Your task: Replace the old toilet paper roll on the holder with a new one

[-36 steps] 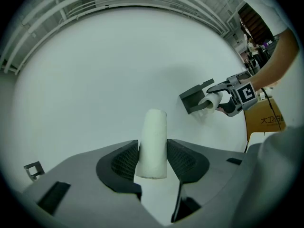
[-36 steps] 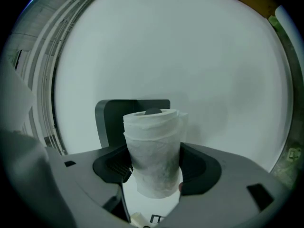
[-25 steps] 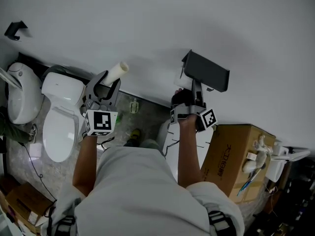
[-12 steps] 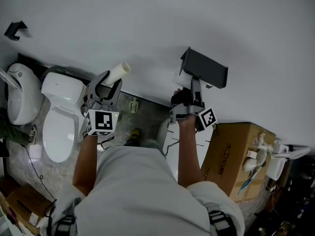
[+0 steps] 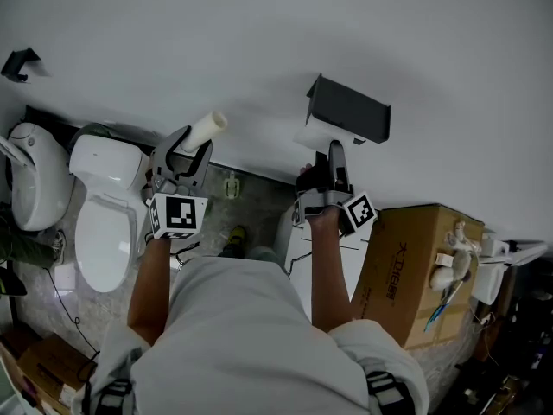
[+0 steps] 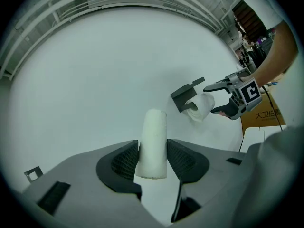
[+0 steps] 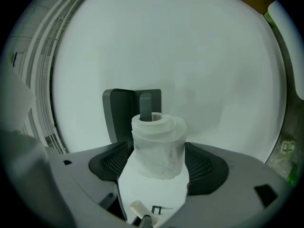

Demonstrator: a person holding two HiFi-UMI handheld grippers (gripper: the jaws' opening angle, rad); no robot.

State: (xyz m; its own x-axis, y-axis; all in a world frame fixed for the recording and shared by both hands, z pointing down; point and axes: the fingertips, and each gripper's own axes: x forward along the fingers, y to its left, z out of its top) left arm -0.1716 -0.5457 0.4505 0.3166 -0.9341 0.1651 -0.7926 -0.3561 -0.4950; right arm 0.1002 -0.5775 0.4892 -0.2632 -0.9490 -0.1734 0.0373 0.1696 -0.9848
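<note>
A dark grey holder [image 5: 348, 111] hangs on the white wall, with a white toilet paper roll [image 7: 159, 141] on its upright peg [image 7: 146, 106]. My right gripper [image 7: 159, 160] stands open around that roll. Its jaws have just been opening, and the pads sit beside the roll without pressing it. In the head view the right gripper [image 5: 332, 156] is just below the holder. My left gripper [image 6: 152, 161] is shut on a thin, nearly bare old roll [image 6: 153, 132], held up to the left of the holder [image 6: 186, 94]. The same old roll [image 5: 206, 129] shows in the head view.
A white toilet [image 5: 104, 223] and another white fixture [image 5: 34, 175] stand at the lower left. A brown cardboard box [image 5: 406, 266] stands at the right, close to my right arm. A small dark hook [image 5: 17, 61] is on the wall, far left.
My right gripper has opened wider and drawn back a little from the holder, leaving the white roll on the peg. The left gripper keeps the old roll in much the same place.
</note>
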